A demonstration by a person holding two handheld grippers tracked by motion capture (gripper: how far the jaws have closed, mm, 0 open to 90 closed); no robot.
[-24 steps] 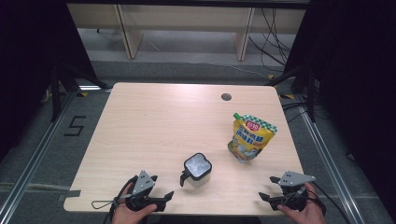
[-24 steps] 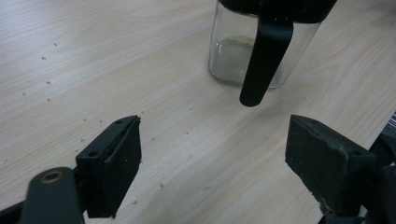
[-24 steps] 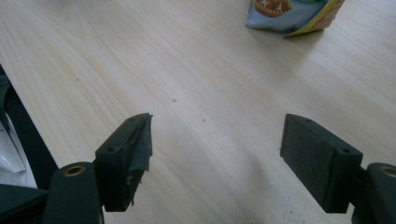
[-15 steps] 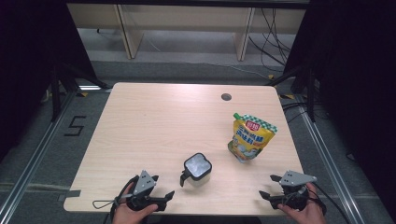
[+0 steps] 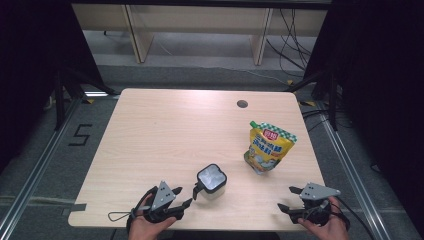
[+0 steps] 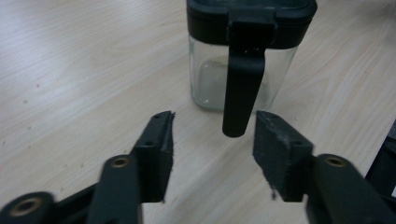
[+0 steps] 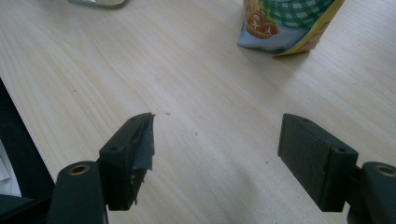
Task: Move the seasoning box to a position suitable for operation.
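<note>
A small clear glass jar point(image 5: 212, 179) with a black lid and a black handle point(image 5: 197, 189) stands near the front middle of the wooden table point(image 5: 165, 130). My left gripper point(image 5: 184, 196) lies just left of it, jaws open. In the left gripper view the handle point(image 6: 243, 79) hangs down in front of the jar point(image 6: 205, 79), its tip just beyond my left gripper point(image 6: 212, 135), touching neither pad. A yellow and green standing pouch point(image 5: 267, 147) is at the right. My right gripper point(image 5: 286, 198) rests open at the front right, with bare table between its jaws point(image 7: 217, 135) and the pouch point(image 7: 289, 23) farther ahead.
A round cable hole point(image 5: 242, 104) sits near the table's far edge. Shelving legs and cables stand on the floor beyond the table. Metal rails run along both sides of the table. The table's front edge is right beneath both hands.
My left gripper has edged slightly right, toward the jar's handle. The right gripper, the jar and the pouch have kept their places.
</note>
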